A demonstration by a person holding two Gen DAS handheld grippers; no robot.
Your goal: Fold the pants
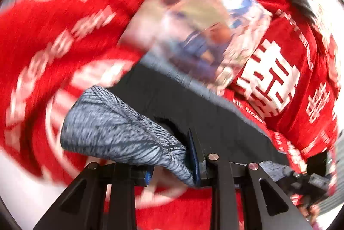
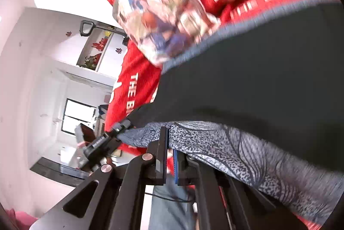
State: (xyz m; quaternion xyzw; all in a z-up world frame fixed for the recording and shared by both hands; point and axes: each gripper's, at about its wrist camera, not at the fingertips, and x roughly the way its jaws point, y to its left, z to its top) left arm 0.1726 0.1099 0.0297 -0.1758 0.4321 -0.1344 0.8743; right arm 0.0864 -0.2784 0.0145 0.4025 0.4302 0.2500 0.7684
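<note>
Pants (image 2: 247,83) dark, patterned hem clenched in both grippers, left gripper (image 1: 194,157), right gripper (image 2: 169,144), red printed bedspread (image 1: 53,36), white walls (image 2: 38,58), window (image 2: 75,116).

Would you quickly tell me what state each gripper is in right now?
Left gripper: shut on the pants.
Right gripper: shut on the pants.

Pants (image 2: 247,88) — matt black cloth, with a band of grey-blue knit, finely speckled and leaf-veined. Left gripper (image 1: 196,165) and right gripper (image 2: 171,154) — matt black plastic fingers, brushed-metal pivot pins, ribbed blue pads. Red bedspread (image 1: 43,40) — soft printed cloth with white lettering.
</note>
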